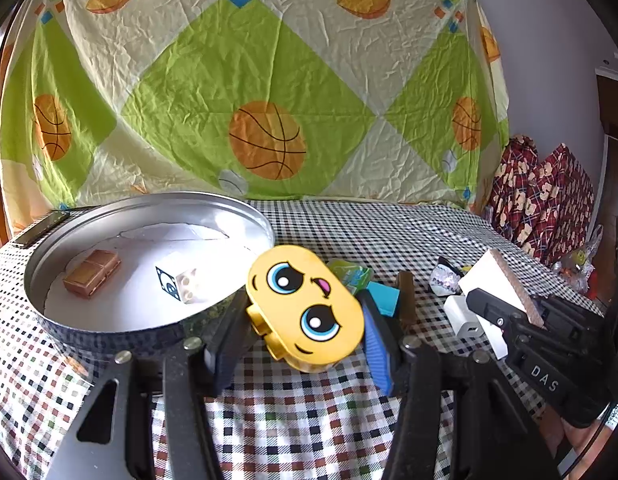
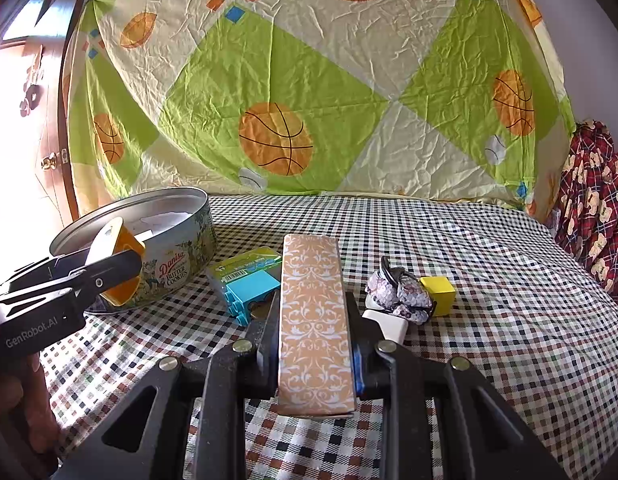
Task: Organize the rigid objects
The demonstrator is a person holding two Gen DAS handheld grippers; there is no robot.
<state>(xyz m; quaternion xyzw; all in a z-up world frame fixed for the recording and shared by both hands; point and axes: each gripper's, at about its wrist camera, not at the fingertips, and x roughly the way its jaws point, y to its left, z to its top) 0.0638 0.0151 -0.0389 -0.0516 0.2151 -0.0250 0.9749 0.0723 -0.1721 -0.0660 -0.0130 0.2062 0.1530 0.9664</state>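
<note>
Checked cloth (image 2: 469, 260) lay below; left gripper (image 1: 305, 316) clamped a yellow face block (image 1: 305, 312) beside the tin (image 1: 109, 332), right gripper (image 2: 313, 320) clenched a patterned box (image 2: 313, 320) (orange).

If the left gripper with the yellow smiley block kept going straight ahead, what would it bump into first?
Probably the small green packet on the checked tablecloth, just behind the yellow face block held by the left gripper. The round metal cookie tin sits off to its left. Depth is unclear.

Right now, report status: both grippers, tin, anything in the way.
Left gripper shut on yellow face block, beside cookie tin. Right gripper shut on patterned box. Tin open, nothing blocking.
</note>
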